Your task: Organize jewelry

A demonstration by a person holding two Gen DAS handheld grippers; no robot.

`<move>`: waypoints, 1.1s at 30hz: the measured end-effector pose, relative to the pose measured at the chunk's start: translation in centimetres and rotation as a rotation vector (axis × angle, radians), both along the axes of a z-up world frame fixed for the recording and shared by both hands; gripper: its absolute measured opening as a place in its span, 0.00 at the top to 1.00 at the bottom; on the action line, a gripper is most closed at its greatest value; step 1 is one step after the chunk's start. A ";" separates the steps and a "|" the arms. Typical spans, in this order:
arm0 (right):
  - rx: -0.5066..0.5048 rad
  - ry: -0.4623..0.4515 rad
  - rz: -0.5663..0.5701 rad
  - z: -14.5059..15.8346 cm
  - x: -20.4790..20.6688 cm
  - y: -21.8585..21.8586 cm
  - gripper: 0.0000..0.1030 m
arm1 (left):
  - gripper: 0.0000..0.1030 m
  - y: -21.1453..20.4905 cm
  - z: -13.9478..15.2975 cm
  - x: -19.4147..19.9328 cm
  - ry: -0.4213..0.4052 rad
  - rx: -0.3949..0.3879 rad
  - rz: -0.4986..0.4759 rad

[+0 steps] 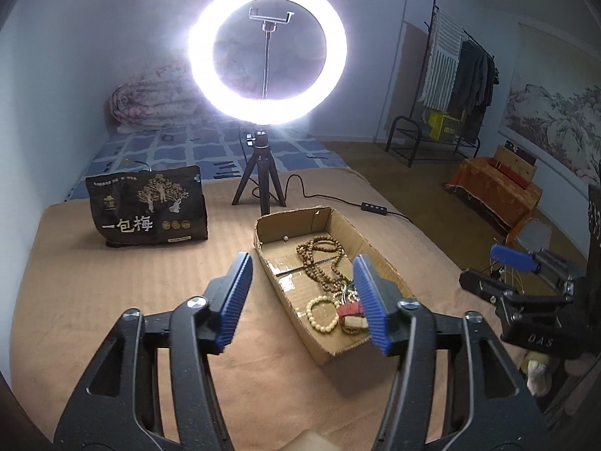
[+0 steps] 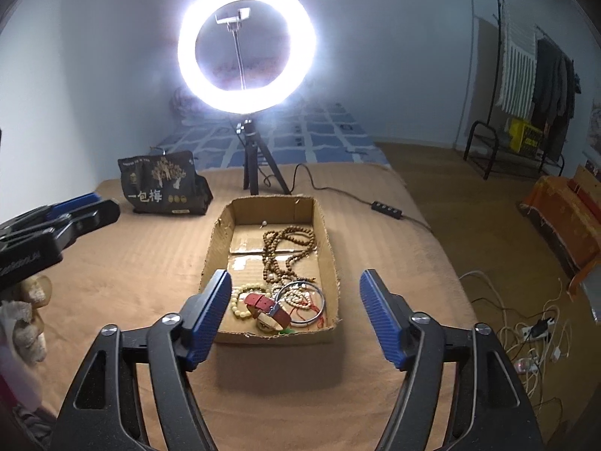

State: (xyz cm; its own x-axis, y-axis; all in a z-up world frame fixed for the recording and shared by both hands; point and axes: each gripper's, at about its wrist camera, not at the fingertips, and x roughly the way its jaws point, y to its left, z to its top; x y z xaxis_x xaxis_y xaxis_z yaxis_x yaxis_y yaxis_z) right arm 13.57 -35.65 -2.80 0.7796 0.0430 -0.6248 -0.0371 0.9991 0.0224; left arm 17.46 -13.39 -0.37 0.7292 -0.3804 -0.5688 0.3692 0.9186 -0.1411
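Note:
A shallow cardboard box (image 1: 379,242) (image 2: 216,242) lies on the tan bed cover. In it lie a long brown bead necklace (image 1: 323,259) (image 2: 289,248), a cream bead bracelet (image 1: 319,314) (image 2: 240,302), a red-strapped watch (image 2: 266,306) (image 1: 351,310), a silver bangle (image 2: 313,308) and a small pearl (image 2: 264,222). My left gripper (image 1: 302,300) is open and empty, just above the box's near left part. My right gripper (image 2: 295,314) is open and empty, in front of the box's near end; it also shows in the left wrist view (image 1: 514,259).
A lit ring light on a black tripod (image 1: 263,184) (image 2: 259,165) stands behind the box, its cable and switch (image 1: 373,206) (image 2: 388,208) trailing right. A black snack bag (image 1: 148,206) (image 2: 163,184) stands at the back left. Cables (image 2: 526,334) lie on the floor to the right.

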 end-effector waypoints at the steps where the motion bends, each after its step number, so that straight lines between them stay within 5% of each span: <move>1: -0.010 -0.013 0.000 0.3 -0.4 0.1 0.28 | 0.43 0.1 0.1 -0.4 -0.002 0.007 0.002; 6: -0.035 -0.050 -0.010 1.0 -1.6 0.2 0.23 | 0.23 1.0 0.3 -2.5 0.002 0.001 0.013; 15: -0.060 -0.073 -0.045 1.2 -2.4 0.3 0.22 | 0.05 0.6 0.1 -5.4 -0.014 0.041 -0.012; 21: -0.061 -0.090 -0.067 1.5 -2.6 -0.2 0.22 | 0.04 0.0 -0.3 -6.3 -0.040 0.117 -0.013; 33: -0.056 -0.092 -0.080 1.2 -2.6 -0.5 0.21 | 0.00 0.4 0.0 -6.4 -0.061 0.122 0.041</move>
State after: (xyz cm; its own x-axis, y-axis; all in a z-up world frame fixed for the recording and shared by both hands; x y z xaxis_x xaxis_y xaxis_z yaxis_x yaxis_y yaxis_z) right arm 10.96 -36.19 -1.59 0.8334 -0.0542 -0.5500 0.0432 0.9985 -0.0330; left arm 11.09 -13.00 -0.42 0.7776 -0.2797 -0.5631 0.3350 0.9422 -0.0054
